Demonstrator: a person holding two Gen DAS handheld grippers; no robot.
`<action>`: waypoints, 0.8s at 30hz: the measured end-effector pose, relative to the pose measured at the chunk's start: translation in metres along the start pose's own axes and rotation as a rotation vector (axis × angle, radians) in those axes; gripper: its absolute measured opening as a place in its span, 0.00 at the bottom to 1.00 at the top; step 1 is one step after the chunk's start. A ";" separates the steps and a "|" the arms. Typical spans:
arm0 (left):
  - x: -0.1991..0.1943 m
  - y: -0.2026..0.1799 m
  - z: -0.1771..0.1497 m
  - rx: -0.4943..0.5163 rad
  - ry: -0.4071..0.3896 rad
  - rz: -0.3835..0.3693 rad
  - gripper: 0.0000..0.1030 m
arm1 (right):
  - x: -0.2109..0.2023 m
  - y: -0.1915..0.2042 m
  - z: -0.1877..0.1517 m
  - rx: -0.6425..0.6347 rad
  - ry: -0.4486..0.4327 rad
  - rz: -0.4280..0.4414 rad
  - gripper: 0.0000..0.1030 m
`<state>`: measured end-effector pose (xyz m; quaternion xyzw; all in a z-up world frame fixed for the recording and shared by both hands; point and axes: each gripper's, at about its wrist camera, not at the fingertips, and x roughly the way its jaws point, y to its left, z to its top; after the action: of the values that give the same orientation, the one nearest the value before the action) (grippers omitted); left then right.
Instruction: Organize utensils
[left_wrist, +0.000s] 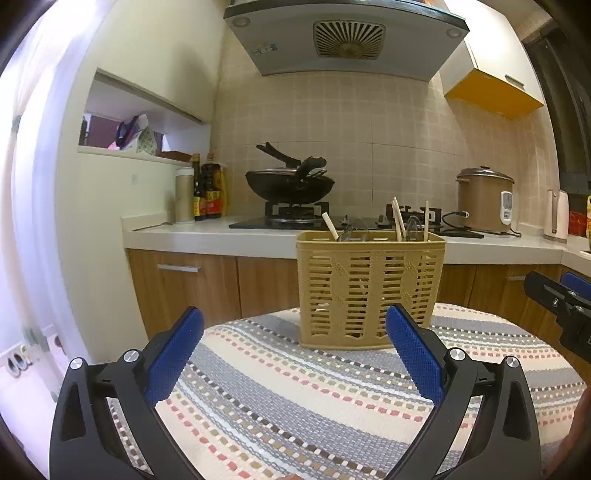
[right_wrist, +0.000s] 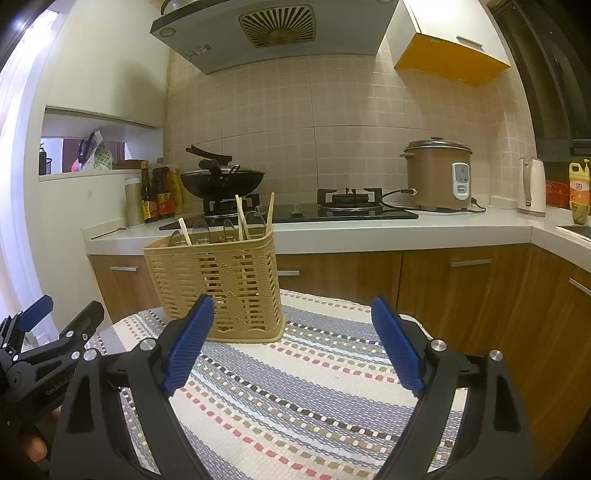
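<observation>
A tan slotted utensil basket (left_wrist: 369, 288) stands upright at the far edge of a striped cloth-covered table (left_wrist: 295, 398); it also shows in the right wrist view (right_wrist: 218, 280). Wooden chopsticks (left_wrist: 398, 221) and clear spoons (left_wrist: 413, 225) stand in it, seen too in the right wrist view as chopsticks (right_wrist: 240, 218) and spoons (right_wrist: 201, 230). My left gripper (left_wrist: 295, 325) is open and empty, just short of the basket. My right gripper (right_wrist: 291, 314) is open and empty, to the basket's right. Each gripper shows at the edge of the other's view.
Behind the table runs a kitchen counter (right_wrist: 369, 229) with a gas hob, a black wok (left_wrist: 290, 181), sauce bottles (left_wrist: 207, 192), a rice cooker (right_wrist: 437, 173) and a white kettle (right_wrist: 532, 186). Wooden cabinets (right_wrist: 461, 288) stand below; a range hood hangs above.
</observation>
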<state>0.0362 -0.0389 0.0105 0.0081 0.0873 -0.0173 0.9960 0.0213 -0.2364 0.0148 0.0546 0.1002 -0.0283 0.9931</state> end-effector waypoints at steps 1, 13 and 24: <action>0.000 0.000 0.000 0.003 0.000 0.000 0.93 | 0.000 0.001 0.000 0.001 0.005 0.003 0.82; 0.005 -0.001 0.000 -0.005 0.024 0.001 0.93 | 0.002 -0.003 0.001 0.020 0.021 -0.001 0.82; 0.007 -0.001 0.000 -0.004 0.036 -0.008 0.93 | 0.001 -0.001 0.000 0.014 0.015 -0.008 0.82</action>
<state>0.0429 -0.0399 0.0089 0.0062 0.1050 -0.0208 0.9942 0.0218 -0.2373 0.0144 0.0613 0.1077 -0.0328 0.9917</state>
